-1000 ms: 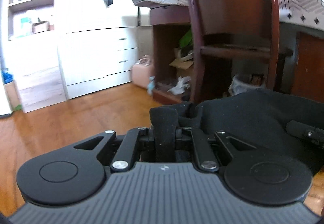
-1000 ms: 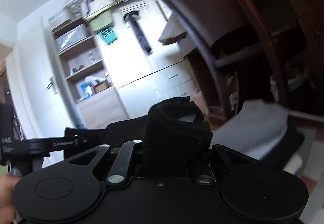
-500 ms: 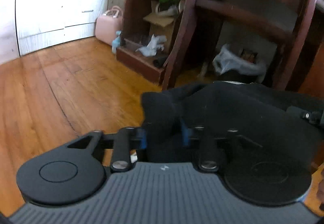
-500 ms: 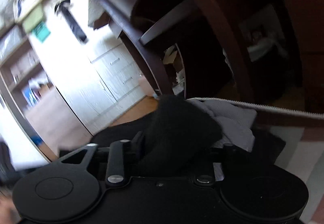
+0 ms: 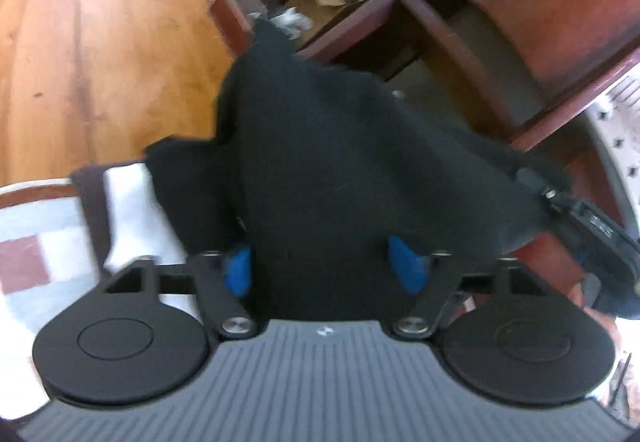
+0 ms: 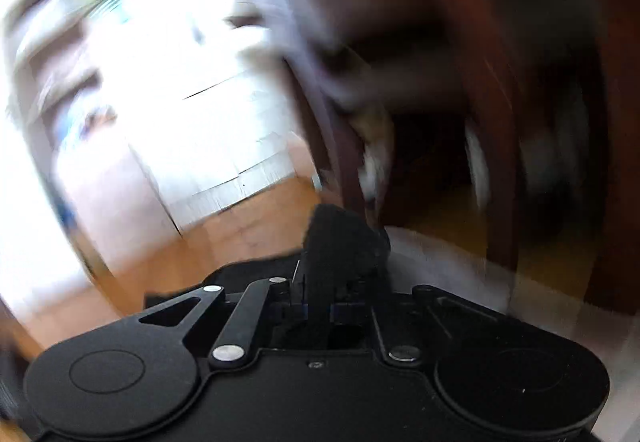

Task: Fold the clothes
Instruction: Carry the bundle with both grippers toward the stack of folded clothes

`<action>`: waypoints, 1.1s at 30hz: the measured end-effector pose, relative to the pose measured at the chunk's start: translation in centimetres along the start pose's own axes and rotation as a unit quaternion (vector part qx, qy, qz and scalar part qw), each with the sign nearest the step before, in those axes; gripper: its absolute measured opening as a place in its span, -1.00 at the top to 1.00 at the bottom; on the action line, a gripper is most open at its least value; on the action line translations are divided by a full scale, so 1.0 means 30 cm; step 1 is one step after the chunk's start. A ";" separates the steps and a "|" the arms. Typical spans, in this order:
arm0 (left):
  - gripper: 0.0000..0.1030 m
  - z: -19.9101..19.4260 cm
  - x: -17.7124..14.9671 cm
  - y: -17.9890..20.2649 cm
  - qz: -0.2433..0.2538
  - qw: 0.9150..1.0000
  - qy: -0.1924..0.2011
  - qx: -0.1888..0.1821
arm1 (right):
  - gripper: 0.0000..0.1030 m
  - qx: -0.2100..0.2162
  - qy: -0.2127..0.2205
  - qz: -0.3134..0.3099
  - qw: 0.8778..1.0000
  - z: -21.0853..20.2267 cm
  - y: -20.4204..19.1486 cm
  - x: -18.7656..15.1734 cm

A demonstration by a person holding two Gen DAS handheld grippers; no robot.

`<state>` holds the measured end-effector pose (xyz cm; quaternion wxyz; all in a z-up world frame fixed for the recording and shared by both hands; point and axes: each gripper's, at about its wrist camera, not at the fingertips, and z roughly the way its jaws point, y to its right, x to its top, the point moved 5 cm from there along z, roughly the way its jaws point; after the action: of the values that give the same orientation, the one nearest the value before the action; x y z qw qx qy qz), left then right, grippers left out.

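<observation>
Left gripper [image 5: 324, 266] fingers spread, just opened wider, black garment [image 5: 360, 162] draped loosely between them. Right gripper [image 6: 318, 302] fingers just closed, pinching the garment's fold near the wooden floor [image 5: 80, 42].

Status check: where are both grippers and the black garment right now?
Left gripper jaws just opening, black garment draped between them. Right gripper just closed, pinching a fold. Wooden chair close ahead; right view blurred.
</observation>
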<state>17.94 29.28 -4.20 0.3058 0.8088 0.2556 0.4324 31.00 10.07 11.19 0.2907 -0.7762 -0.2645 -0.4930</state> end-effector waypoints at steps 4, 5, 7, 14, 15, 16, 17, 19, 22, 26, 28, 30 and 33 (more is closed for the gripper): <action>0.51 -0.023 0.025 0.155 0.091 0.996 0.006 0.023 | 0.82 -0.019 0.054 -0.038 0.998 -0.067 0.003 0.022; 0.59 -0.027 0.030 0.174 0.088 0.996 -0.001 0.015 | 0.82 -0.055 0.049 -0.042 0.996 -0.047 0.041 -0.001; 0.71 -0.034 0.043 0.205 0.065 0.997 -0.017 -0.035 | 0.79 -0.140 0.013 -0.040 0.989 0.020 0.138 -0.092; 0.71 -0.085 0.050 0.302 0.180 0.983 0.001 0.021 | 0.46 -0.134 0.046 0.110 0.984 0.035 0.321 -0.279; 0.67 -0.098 0.055 0.321 0.199 0.980 0.014 0.025 | 0.38 -0.120 0.044 0.140 0.982 0.029 0.342 -0.274; 0.57 -0.114 0.068 0.346 0.217 0.975 0.043 0.026 | 0.26 -0.114 0.034 0.167 0.979 0.022 0.360 -0.268; 0.52 -0.129 0.080 0.371 0.234 0.969 0.070 0.026 | 0.17 -0.108 0.024 0.194 0.975 0.014 0.378 -0.262; 0.36 -0.125 0.109 0.413 0.255 0.962 0.097 0.020 | -0.25 -0.114 0.015 0.251 0.961 -0.034 0.413 -0.267; 0.47 0.005 0.156 0.440 0.271 0.961 0.050 0.026 | -0.37 -0.097 -0.032 0.339 0.935 -0.080 0.429 -0.312; 0.46 0.191 0.181 0.394 0.302 0.949 -0.002 0.091 | -0.37 -0.013 -0.050 0.398 0.916 -0.072 0.425 -0.318; 0.50 0.238 0.161 0.307 0.292 0.948 -0.009 0.122 | -0.38 -0.029 -0.057 0.367 0.928 -0.033 0.418 -0.312; 0.51 0.236 0.142 0.206 0.230 0.969 -0.020 0.090 | -0.33 -0.022 -0.049 0.345 0.937 -0.003 0.423 -0.300; 0.52 0.204 0.121 0.152 0.203 0.976 -0.016 0.071 | 0.73 0.035 -0.013 0.286 0.957 0.006 0.420 -0.243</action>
<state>25.65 26.95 -1.65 0.1570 0.8706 0.1111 0.4529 37.17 0.58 2.03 0.4429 -0.8153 -0.0524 -0.3692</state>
